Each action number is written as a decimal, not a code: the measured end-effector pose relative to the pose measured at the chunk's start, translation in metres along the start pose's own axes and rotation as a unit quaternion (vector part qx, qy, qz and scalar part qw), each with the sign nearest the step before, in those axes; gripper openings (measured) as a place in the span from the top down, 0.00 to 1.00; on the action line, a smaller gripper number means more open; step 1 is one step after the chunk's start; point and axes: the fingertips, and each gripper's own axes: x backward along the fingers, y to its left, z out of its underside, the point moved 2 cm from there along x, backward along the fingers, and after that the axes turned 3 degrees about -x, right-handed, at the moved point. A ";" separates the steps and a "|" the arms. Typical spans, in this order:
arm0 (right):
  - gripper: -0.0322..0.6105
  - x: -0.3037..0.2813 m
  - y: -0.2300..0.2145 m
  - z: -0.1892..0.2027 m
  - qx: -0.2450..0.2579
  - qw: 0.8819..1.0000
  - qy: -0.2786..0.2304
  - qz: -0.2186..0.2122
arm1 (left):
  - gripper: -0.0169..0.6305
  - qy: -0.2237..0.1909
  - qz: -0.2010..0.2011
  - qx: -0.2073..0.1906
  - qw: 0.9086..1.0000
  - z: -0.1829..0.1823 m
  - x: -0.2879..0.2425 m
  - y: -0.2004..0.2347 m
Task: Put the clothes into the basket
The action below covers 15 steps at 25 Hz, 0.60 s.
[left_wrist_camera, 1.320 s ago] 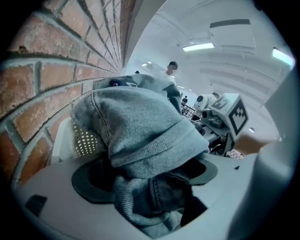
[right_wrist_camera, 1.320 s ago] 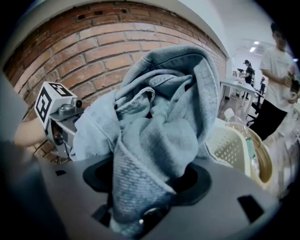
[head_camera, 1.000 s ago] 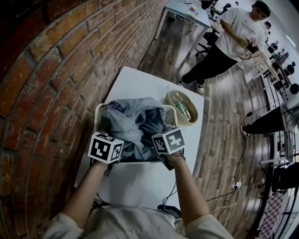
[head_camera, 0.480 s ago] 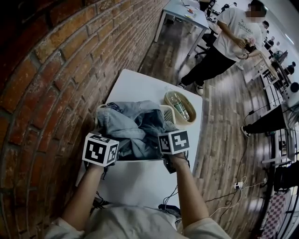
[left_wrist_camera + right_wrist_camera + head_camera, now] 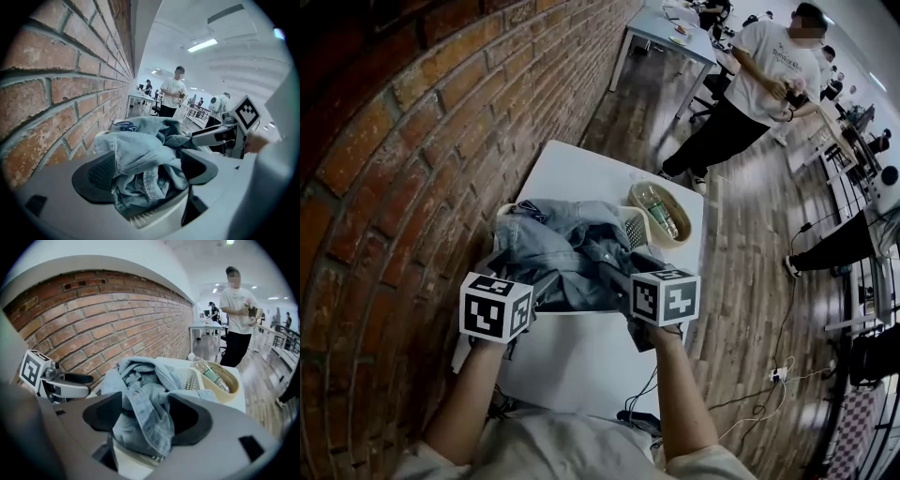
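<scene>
Since the worktop (image 5: 581,366) holds the basket (image 5: 635,228), and the clothes (image 5: 567,253) are heaped in it up to its near edge, the job looks almost done. The left tool (image 5: 146,171) and right tool (image 5: 146,416) each pinch a fold of cloth there. Next, I think: push it down inside, then let go.

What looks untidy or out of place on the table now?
The denim garment is heaped above the white basket and hangs over its near rim. The left gripper and right gripper each pinch a fold of it. Nothing else stands out.
</scene>
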 end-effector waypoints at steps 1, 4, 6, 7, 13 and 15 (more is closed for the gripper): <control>0.46 0.004 0.004 -0.003 0.001 1.000 -0.019 -0.007 | 0.30 -0.011 -0.001 0.002 1.000 -0.002 0.002 -0.001; 0.46 0.015 0.016 -0.014 0.004 0.997 -0.070 -0.026 | 0.30 -0.039 -0.001 0.001 0.999 -0.010 0.009 -0.006; 0.46 0.021 0.021 -0.020 0.007 0.995 -0.097 -0.032 | 0.30 -0.056 0.001 -0.001 0.998 -0.015 0.013 -0.010; 0.47 0.023 0.023 -0.023 0.009 0.993 -0.110 -0.033 | 0.30 -0.063 0.002 -0.003 0.998 -0.018 0.014 -0.012; 0.70 0.032 0.035 -0.028 0.034 0.986 -0.164 -0.017 | 0.40 -0.088 0.009 -0.018 0.996 -0.025 0.019 -0.027; 0.78 0.035 0.043 -0.028 0.046 0.984 -0.174 -0.014 | 0.58 -0.107 0.008 -0.021 0.994 -0.030 0.024 -0.031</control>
